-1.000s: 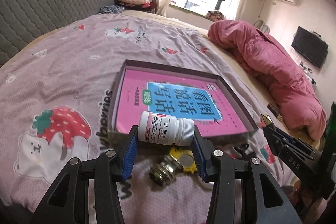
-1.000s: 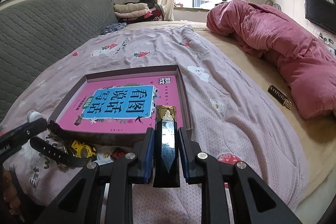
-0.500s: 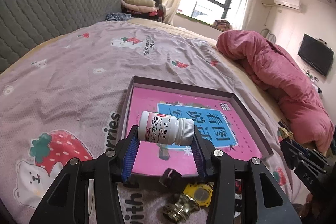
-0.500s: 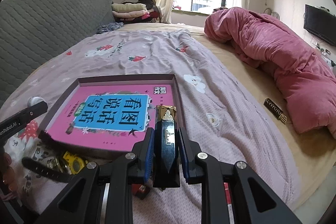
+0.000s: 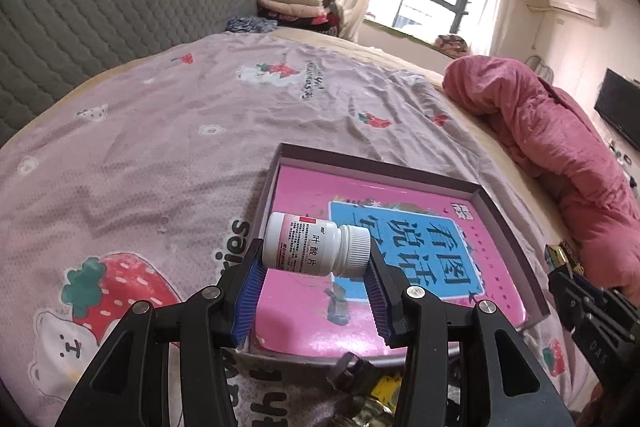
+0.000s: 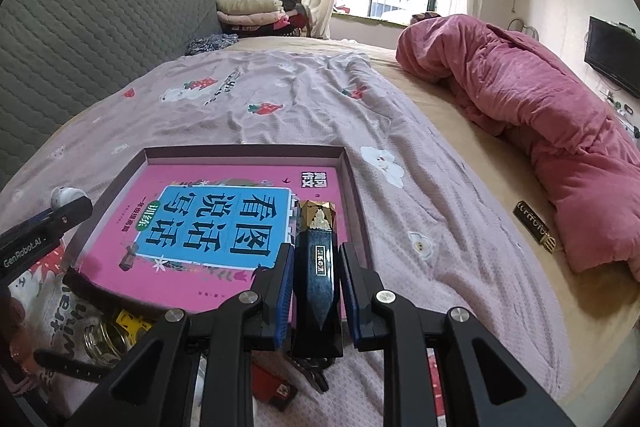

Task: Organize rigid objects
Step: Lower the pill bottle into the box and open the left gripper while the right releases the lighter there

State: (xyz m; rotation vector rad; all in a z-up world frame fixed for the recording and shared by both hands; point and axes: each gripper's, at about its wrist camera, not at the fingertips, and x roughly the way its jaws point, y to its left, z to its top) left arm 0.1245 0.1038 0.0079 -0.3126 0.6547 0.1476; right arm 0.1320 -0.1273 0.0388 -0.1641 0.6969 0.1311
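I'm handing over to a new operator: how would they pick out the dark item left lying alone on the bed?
Start at the rumpled pink quilt on the bed's right side. On the tan sheet at its near edge lies a small black tube with gold lettering. It lies alone, well right of the shallow box holding the pink book.

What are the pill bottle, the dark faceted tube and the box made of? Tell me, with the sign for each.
Pill bottle: likely plastic, opaque white with a ribbed cap and glossy printed label.
Dark faceted tube: probably glossy plastic or lacquer, since its facets reflect light; the gold cap looks metallic-coated.
Box: apparently cardboard, with thin matte walls, pale inside.
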